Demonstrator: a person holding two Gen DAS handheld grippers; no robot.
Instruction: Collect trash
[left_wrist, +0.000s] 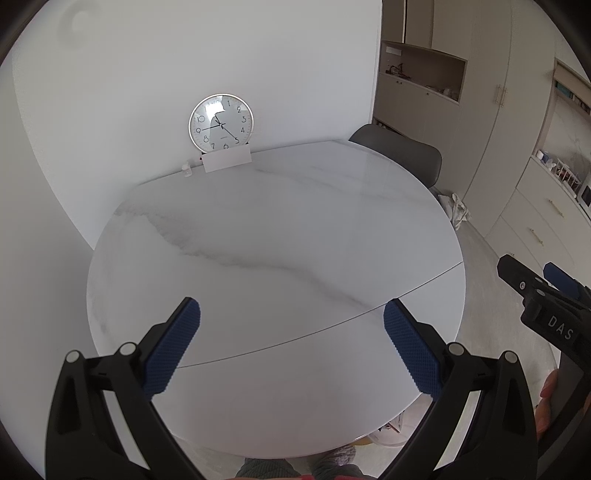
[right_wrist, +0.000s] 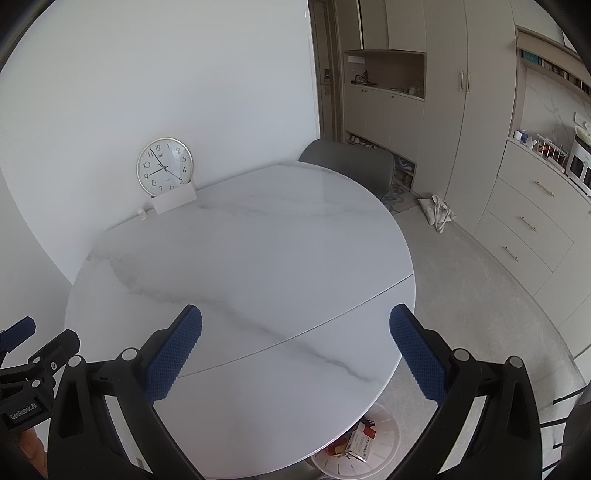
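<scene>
Both grippers, left gripper (left_wrist: 291, 345) and right gripper (right_wrist: 295, 350), spread wide, holding nothing | marble table (right_wrist: 258, 236) bare of litter | waste bin (right_wrist: 384, 439) under near-right edge, nearer right gripper

Table (left_wrist: 295, 229): glossy, smooth, marble-look, grey veins. My left gripper (left_wrist: 291, 345) and right gripper (right_wrist: 295, 349): matt black plastic, blue knurled pads (left_wrist: 173, 350). Clock (left_wrist: 221, 122): shiny rim.

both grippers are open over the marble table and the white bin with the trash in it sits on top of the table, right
Not quite. Both the left gripper and the right gripper are open over the marble table, but the white bin sits on the floor, partly under the table's near edge, not on top. The right wrist view shows it.
</scene>
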